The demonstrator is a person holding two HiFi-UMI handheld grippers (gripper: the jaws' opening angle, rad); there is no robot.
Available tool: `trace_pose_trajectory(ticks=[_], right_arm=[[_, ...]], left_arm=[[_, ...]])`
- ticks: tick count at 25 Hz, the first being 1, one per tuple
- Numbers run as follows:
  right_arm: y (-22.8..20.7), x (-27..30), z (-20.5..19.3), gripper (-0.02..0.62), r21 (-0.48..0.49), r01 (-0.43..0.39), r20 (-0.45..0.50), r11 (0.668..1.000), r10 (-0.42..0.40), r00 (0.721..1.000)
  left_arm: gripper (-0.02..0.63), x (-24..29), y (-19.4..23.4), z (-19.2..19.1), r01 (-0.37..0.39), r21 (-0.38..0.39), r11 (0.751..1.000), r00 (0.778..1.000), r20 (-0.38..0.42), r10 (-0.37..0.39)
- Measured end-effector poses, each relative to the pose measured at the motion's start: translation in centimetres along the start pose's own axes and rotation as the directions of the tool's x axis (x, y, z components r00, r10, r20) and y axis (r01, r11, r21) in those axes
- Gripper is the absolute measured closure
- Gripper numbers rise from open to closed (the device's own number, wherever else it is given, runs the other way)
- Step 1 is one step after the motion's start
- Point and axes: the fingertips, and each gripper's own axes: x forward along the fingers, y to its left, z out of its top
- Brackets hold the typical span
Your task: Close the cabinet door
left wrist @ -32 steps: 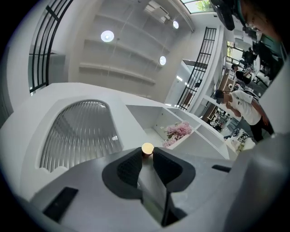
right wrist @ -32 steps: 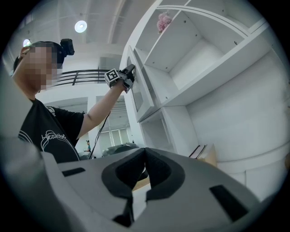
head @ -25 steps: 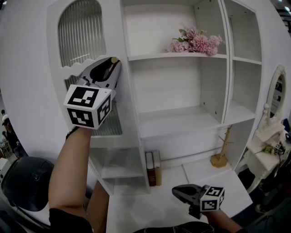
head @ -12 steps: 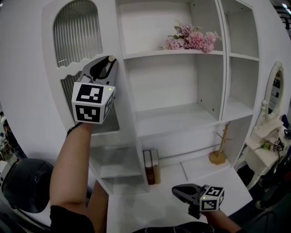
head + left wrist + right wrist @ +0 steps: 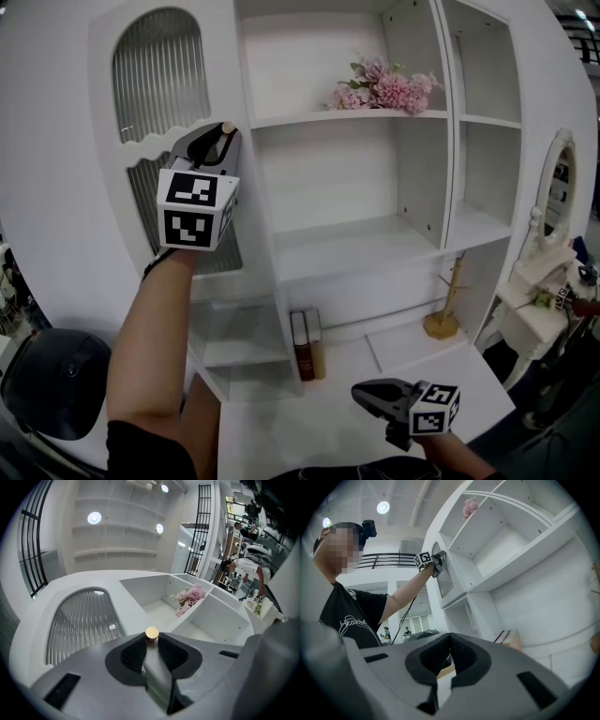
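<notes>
While left gripper (image 5: 151,640) jaws clamp door knob (image 5: 152,632) (round, tan), right gripper (image 5: 449,641) hangs clenched over white desktop (image 5: 309,427).

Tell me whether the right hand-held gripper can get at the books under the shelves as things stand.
Probably yes. The right hand-held gripper hangs low and near the books, with only bare white surface between them. Its jaws are together, so they would need opening for a grasp.

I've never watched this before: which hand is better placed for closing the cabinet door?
Left. The left gripper is up at the ribbed-glass door, its fingers clamped on the round knob. The right gripper hangs low over the desk, shut, empty, well away from the door.
</notes>
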Motion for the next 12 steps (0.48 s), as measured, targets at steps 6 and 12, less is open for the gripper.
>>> trace_pose_trajectory(ticks=[6,12], right_arm=[[1.0,-0.8,0.2,0.595,-0.017,0.013,0.003,1.0,-0.013,1.0],[2.2,-1.6,0.0,0.595,-0.021,0.026,0.009,0.999,-0.026,1.0]], left_arm=[[0.509,-0.2,-0.5,0.1,0.029,-0.032,0.999,0.999,-0.021,-0.029],[0.44,-2.8,-1.5,0.9,0.047,-0.078,0.996,0.998,-0.044,-0.05]])
